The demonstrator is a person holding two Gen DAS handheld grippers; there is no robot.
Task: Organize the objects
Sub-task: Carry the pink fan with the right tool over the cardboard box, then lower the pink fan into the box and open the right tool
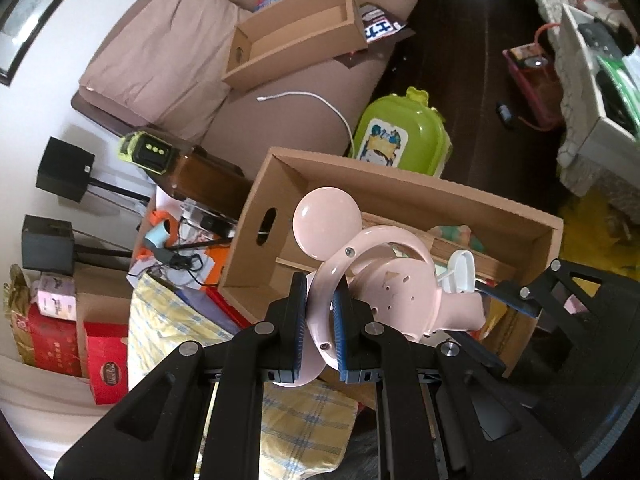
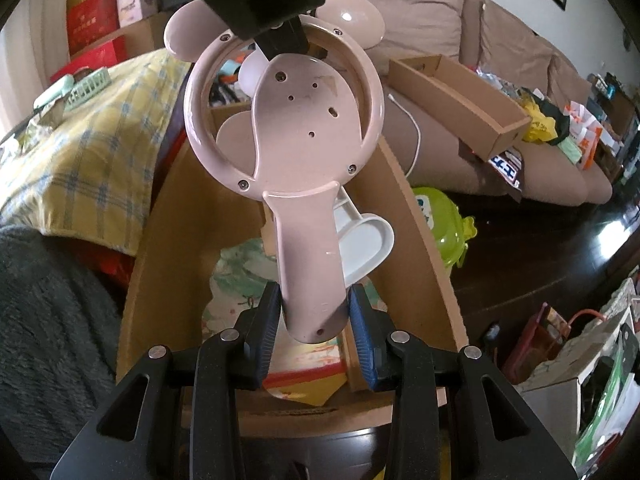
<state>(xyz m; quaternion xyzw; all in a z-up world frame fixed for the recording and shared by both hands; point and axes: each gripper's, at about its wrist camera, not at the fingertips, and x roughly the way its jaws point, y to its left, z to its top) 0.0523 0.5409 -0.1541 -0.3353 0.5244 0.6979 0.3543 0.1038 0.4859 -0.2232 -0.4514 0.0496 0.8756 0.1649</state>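
The left tongs (image 2: 286, 40) hide the top of the pink fan's ring (image 2: 372, 92) in the right wrist view.

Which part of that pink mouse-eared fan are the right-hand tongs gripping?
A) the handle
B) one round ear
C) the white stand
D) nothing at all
A: in the right wrist view the right tongs pinch the lower end of the pink fan by its handle, while the left tongs clamp the ring of its head, above the cardboard box.
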